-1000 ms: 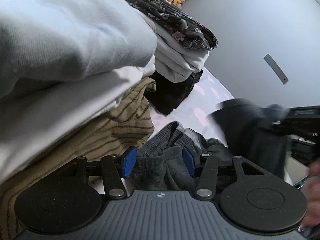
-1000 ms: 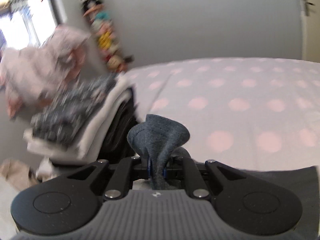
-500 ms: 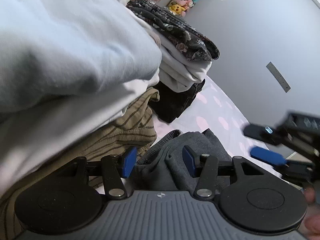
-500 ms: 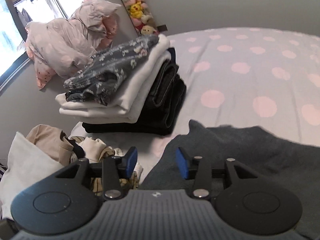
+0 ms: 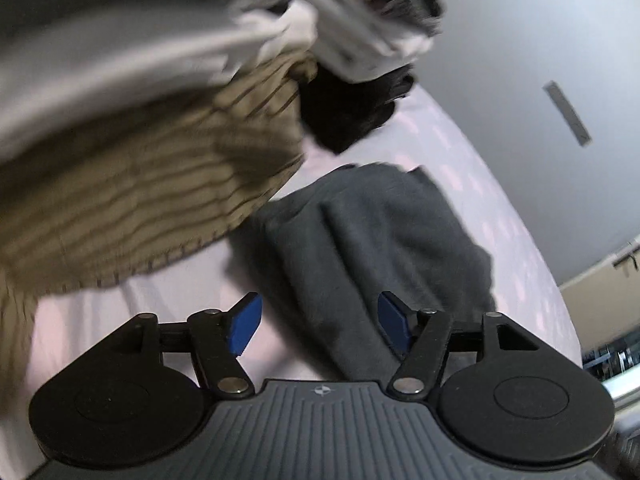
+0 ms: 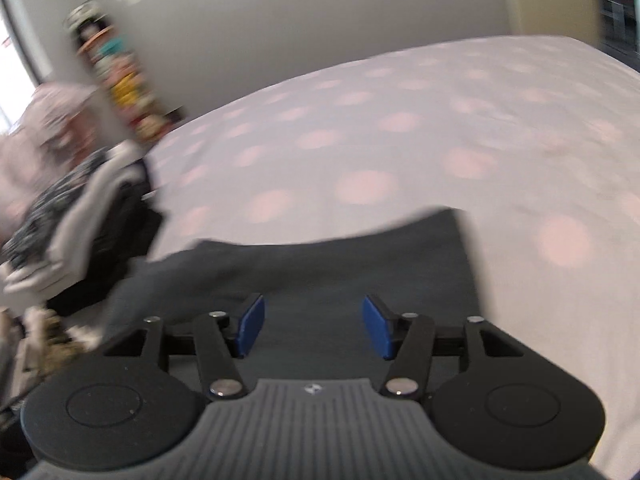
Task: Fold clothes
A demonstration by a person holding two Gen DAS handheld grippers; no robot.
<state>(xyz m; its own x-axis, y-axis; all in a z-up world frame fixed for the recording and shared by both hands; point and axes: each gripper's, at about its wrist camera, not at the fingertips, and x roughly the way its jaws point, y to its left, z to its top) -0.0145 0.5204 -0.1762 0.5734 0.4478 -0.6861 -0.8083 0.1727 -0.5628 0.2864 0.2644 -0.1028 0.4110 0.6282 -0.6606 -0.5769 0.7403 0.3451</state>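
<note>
Pale bedding with faint pink dots [image 6: 400, 148] covers the whole work surface, and both views are blurred by motion.

Nearest the left wrist camera, the left gripper [image 5: 318, 322] has its blue pads spread apart and grasps nothing; the cloth lies just beyond and below them. Nearest the right wrist camera, the right gripper [image 6: 312, 326] is likewise spread wide and empty, hovering over the same cloth.

Just past both sets of tongs lies the dark grey garment [image 5: 372, 232], resting on the bedding in a fairly flat shape with one long raised crease running down its middle. Its far edge in the right view is roughly straight, with a squared corner on the right side. Whether it is partly or fully folded cannot be told.

It looks like soft, thick knit: light, limp, not slippery or fragile, likely to sag and bunch when lifted. Corners or a straight edge would probably give the cleanest hold.

Further off stands a folded stack [image 6: 76, 220], and a tan striped garment [image 5: 140, 200] under paler clothes. A grey wall [image 6: 320, 20] lies beyond.
</note>
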